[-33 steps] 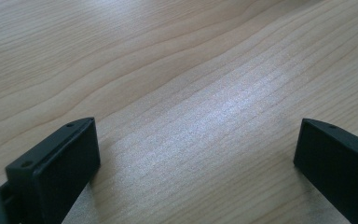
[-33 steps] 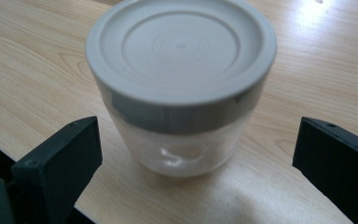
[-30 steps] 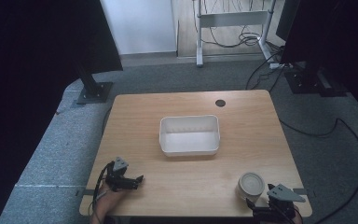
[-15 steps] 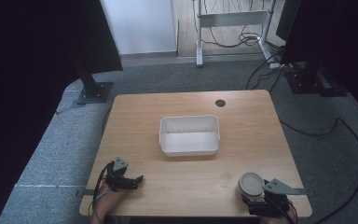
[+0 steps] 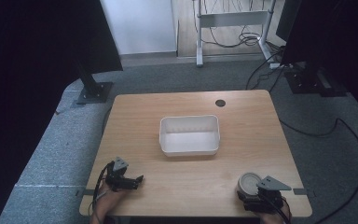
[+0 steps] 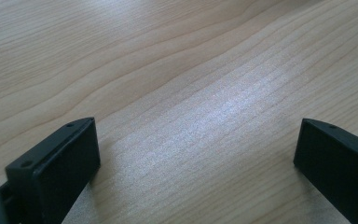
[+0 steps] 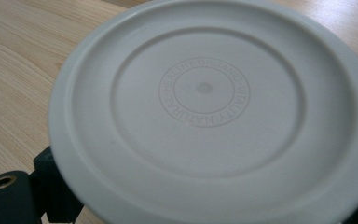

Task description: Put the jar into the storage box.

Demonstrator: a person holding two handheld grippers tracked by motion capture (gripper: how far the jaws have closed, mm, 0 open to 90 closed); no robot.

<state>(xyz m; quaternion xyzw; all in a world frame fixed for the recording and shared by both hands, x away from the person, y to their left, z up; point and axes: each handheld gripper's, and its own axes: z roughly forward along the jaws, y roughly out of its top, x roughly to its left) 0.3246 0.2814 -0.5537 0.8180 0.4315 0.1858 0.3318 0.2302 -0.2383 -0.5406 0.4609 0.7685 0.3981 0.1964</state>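
A round white container with a moulded lid stands near the table's front right corner. In the right gripper view the lid is very close, and a black jaw pokes out from under it at each lower corner. My right gripper is open with its jaws on either side of the container. My left gripper rests low over the wood at the front left. It is open, and there is bare tabletop between its jaws.
A white rectangular bin sits empty in the middle of the wooden table. A dark cable hole is near the far edge. Black stands and cables sit on the grey floor around the table.
My right gripper has moved forward to the round container, which now sits between its jaws. The left gripper has stayed put.
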